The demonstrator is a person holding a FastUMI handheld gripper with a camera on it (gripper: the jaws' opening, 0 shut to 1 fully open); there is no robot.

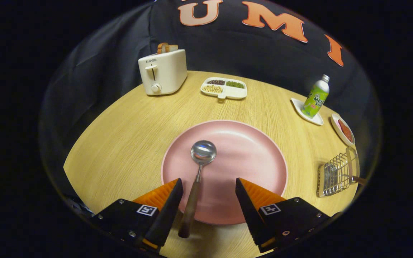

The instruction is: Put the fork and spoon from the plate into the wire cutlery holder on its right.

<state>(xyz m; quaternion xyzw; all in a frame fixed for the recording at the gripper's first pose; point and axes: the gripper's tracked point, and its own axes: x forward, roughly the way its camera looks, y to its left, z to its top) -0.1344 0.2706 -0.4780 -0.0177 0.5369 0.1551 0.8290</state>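
Observation:
A pink plate point(249, 150) lies on the round wooden table just ahead of my fingers. A metal spoon point(199, 168) with a dark wooden handle rests on the plate's left part, bowl pointing away, its handle reaching over the near rim. My gripper point(209, 186) is open, its fingers straddling the plate's near edge; the spoon's handle lies between them, close to the left finger, and neither finger presses on it. The wire cutlery holder point(336, 174) stands to the right of the plate, with a dark handle sticking out of its right side.
A cream toaster point(162, 71) holding bread stands at the far left. A white divided dish point(224, 88) of beans sits at the back. A green bottle point(316, 97) on a white coaster and a small dish point(342, 129) of red food stand at the far right.

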